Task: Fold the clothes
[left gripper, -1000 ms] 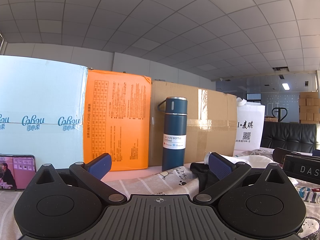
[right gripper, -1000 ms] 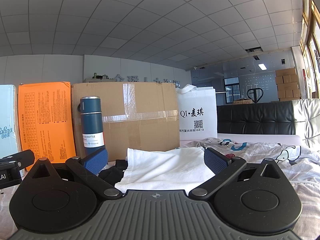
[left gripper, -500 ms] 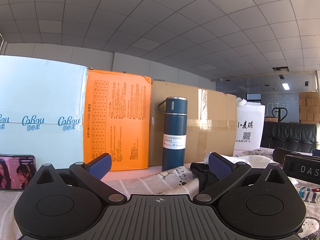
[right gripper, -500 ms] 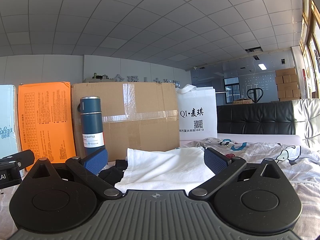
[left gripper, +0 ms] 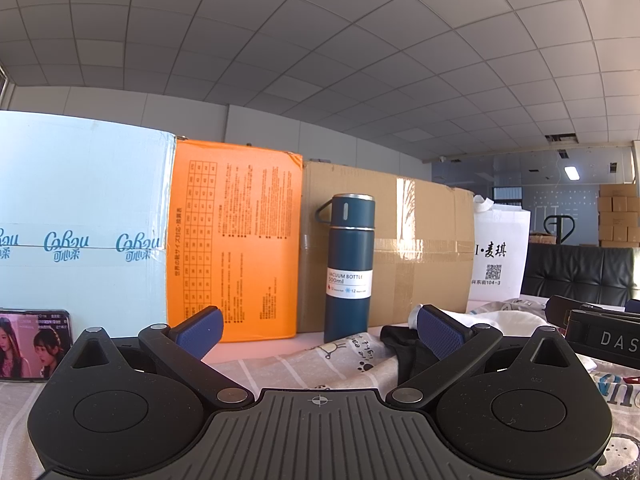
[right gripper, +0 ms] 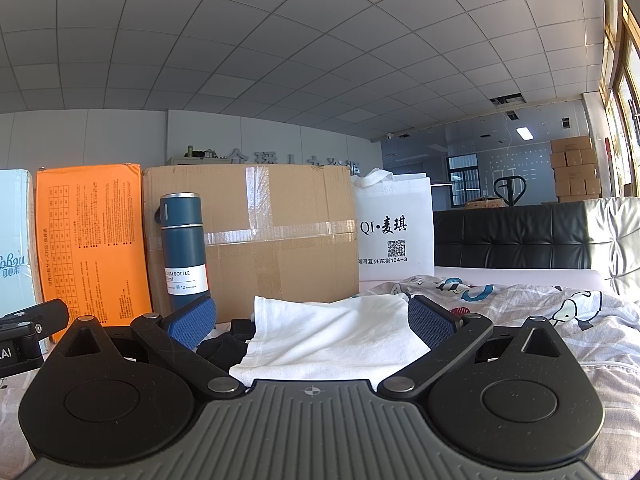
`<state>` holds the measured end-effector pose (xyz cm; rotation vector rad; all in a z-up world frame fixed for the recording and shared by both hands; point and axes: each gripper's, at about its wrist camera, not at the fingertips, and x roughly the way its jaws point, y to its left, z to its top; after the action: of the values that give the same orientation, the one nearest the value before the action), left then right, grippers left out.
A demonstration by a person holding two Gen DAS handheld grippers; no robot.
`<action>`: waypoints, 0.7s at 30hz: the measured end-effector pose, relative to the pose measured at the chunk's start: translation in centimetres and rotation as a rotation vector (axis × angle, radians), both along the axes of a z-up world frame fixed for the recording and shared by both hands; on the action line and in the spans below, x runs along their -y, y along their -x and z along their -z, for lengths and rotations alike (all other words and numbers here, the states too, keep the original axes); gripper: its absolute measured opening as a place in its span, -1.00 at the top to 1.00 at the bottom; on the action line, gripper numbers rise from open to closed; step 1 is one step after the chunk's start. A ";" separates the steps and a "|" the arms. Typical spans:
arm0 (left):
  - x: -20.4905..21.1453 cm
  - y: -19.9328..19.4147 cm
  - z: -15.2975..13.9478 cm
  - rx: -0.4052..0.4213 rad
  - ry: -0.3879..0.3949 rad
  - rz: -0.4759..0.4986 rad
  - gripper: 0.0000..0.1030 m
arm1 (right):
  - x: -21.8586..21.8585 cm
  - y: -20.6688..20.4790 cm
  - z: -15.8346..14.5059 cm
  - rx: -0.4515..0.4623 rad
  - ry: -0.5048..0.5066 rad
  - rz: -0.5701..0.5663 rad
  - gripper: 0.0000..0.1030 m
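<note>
1. White cloth, a shirt, lies low in the middle of the right view between the spread fingers of the right gripper, which holds nothing.
2. A black garment sits lower right of centre in the left view, by the wide-open, empty left gripper.
3. Folding looks not yet begun; next, one gripper must drop to a shirt edge and pinch it.
4. The gripper bodies hide the near cloth, and the patterned sheet is cut off at right.
</note>
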<state>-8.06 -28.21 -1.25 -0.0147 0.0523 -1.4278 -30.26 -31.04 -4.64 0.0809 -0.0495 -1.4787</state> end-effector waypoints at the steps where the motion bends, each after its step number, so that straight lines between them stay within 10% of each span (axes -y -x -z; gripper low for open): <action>1: 0.0 0.0 0.0 0.000 0.000 0.000 -1.00 | 0.0 0.0 0.0 0.000 0.000 0.000 -1.00; 21: 0.1 -0.1 0.0 0.000 0.001 0.001 -1.00 | -0.1 0.0 0.0 0.000 -0.002 0.001 -1.00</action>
<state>-7.94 -28.27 -1.23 -0.0152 0.0518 -1.4286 -30.30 -30.94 -4.60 0.0821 -0.0482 -1.4802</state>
